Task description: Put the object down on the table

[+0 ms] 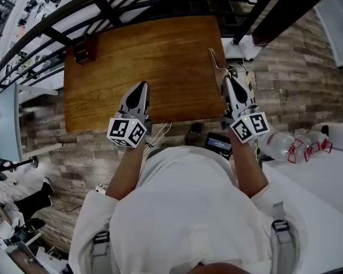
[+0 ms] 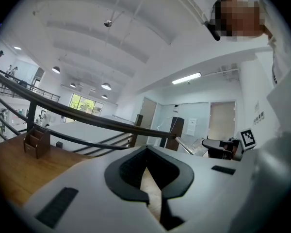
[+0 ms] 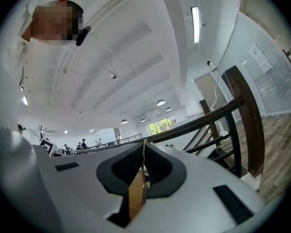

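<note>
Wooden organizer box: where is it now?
In the head view, the wooden organizer box stands at the far left corner of the wooden table, beside the railing, ahead of the left gripper.

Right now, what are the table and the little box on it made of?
The table looks like wood, smooth and honey-brown: grain lines run along it. The little box looks like darker wood, but it's too small to be sure.

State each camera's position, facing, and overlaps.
Head view: on the head, facing down at brown wooden table, left gripper, right gripper, torso.
Left gripper view: on it, facing across the table to dark railing; jaws shut.
Right gripper view: on it, facing white ceiling, railing; jaws clamp thin flat piece.
Gripper views share the railing.
</note>
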`<action>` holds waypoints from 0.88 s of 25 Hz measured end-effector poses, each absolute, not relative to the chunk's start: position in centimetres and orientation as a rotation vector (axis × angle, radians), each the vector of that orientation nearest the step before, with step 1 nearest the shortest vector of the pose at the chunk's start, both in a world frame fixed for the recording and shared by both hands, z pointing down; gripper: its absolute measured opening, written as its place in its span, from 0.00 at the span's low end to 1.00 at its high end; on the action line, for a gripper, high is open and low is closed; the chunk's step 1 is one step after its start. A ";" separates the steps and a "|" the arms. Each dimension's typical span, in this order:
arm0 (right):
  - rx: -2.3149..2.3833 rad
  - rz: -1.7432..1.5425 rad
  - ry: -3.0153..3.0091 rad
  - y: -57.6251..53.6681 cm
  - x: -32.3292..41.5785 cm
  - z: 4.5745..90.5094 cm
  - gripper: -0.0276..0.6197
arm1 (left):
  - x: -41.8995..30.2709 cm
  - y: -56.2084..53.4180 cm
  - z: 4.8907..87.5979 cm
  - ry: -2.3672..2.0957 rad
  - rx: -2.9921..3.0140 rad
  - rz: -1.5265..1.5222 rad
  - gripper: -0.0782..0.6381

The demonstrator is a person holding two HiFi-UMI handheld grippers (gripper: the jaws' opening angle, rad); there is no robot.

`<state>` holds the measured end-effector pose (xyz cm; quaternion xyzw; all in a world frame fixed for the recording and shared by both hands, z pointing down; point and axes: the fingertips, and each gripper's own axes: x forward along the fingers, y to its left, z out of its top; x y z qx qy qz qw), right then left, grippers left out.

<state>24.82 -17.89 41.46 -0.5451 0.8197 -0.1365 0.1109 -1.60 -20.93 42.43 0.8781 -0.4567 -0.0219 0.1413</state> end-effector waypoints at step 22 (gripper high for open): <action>-1.475 -0.507 2.412 -29.9 30.1 43.3 0.09 | 3.2 -27.2 43.3 -1.405 2.506 0.027 0.13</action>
